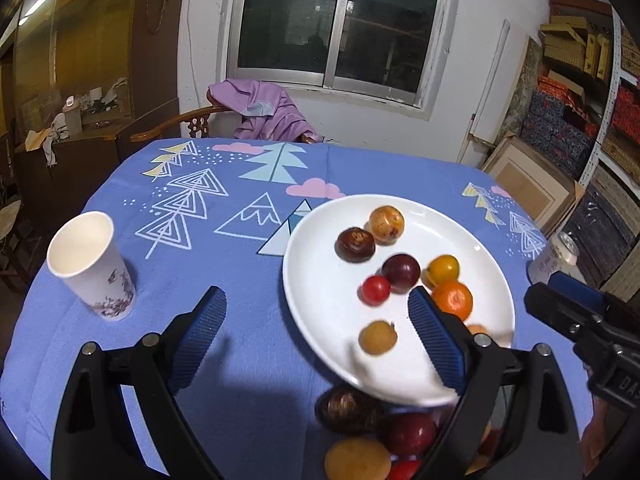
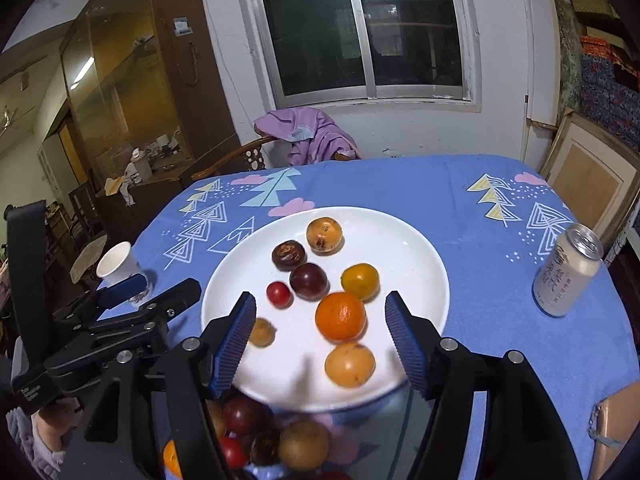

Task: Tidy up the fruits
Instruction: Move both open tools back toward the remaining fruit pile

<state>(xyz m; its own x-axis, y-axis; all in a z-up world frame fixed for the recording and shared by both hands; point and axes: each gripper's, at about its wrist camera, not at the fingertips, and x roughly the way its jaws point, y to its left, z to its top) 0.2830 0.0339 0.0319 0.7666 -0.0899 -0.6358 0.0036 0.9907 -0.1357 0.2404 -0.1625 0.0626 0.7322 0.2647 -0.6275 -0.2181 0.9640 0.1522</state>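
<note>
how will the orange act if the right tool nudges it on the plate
The orange looks round and smooth, so it would probably roll rather than slide. The glossy plate likely gives little grip. It may bump the yellow fruit just in front.

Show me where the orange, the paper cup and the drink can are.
orange (image 2: 340,316): right wrist view, middle of its peel, on the white plate.
paper cup (image 1: 102,280): left wrist view, its outer wall below the rim.
drink can (image 2: 566,280): right wrist view, middle of its printed side.
</note>
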